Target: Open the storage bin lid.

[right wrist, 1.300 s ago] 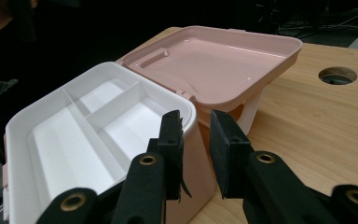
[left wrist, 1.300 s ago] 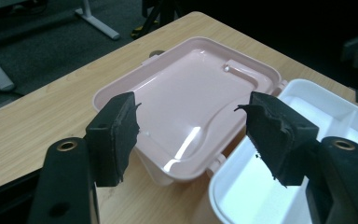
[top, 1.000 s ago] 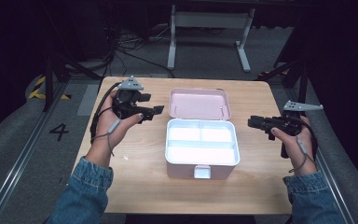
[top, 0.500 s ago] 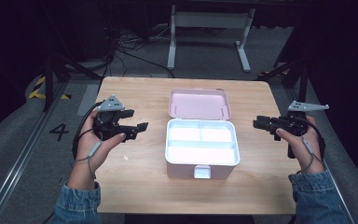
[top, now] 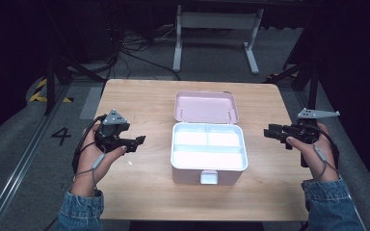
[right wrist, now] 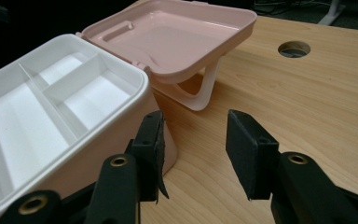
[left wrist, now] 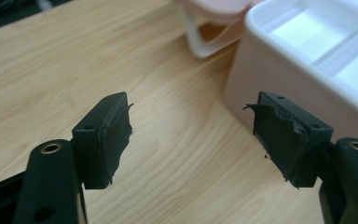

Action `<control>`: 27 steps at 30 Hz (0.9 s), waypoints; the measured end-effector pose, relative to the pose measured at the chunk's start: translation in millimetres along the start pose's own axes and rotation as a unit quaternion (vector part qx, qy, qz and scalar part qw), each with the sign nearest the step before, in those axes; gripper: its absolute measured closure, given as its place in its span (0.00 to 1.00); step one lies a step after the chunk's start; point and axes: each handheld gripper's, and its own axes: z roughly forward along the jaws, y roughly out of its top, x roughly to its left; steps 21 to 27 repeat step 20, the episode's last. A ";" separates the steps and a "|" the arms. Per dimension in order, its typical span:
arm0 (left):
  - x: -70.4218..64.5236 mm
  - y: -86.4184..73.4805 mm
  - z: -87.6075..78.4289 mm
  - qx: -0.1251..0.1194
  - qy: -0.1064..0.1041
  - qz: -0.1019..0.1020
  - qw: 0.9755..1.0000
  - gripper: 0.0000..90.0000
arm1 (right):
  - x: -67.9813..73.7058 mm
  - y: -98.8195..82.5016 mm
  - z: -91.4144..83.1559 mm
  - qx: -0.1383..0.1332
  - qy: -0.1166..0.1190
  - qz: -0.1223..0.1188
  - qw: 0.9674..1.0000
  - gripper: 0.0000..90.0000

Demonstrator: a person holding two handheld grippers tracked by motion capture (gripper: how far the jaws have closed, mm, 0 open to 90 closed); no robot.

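Flanking the open pink box [top: 209, 153] at mid-table, lid [top: 205, 106] flung back; left gripper [top: 137, 142] and right gripper [top: 271, 133] both wide, jaws just opening, holding nothing. Probably between steps; next calls for reaching the lid to swing it shut.

The table [top: 144, 101] has a light wood-grain top with rounded corners and a round cable hole [right wrist: 293, 48]. Grey carpet [top: 14, 154] covers the floor, marked with a black numeral 4 [top: 60, 136]. Beyond stands a white metal frame [top: 217, 29]; cables [top: 135, 48] lie in darkness.
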 end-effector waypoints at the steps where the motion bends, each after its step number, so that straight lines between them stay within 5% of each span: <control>1: 2.6 -2.2 2.3 0.007 0.004 -0.002 1.000 0.32 | -0.3 -0.3 0.1 0.001 -0.003 -0.004 1.000 0.61; 4: 7.3 -7.9 7.9 0.014 -0.001 -0.025 1.000 0.32 | -0.8 -1.2 0.1 0.007 -0.011 -0.003 1.000 0.62; 17: 20.3 -24.5 30.8 0.088 -0.018 -0.053 0.995 0.30 | -6.0 -7.8 2.8 0.047 -0.034 0.012 0.998 0.55; 27: 21.2 -25.6 32.3 0.090 -0.020 -0.056 0.994 0.29 | -7.3 -8.4 4.1 0.056 -0.042 0.013 0.997 0.53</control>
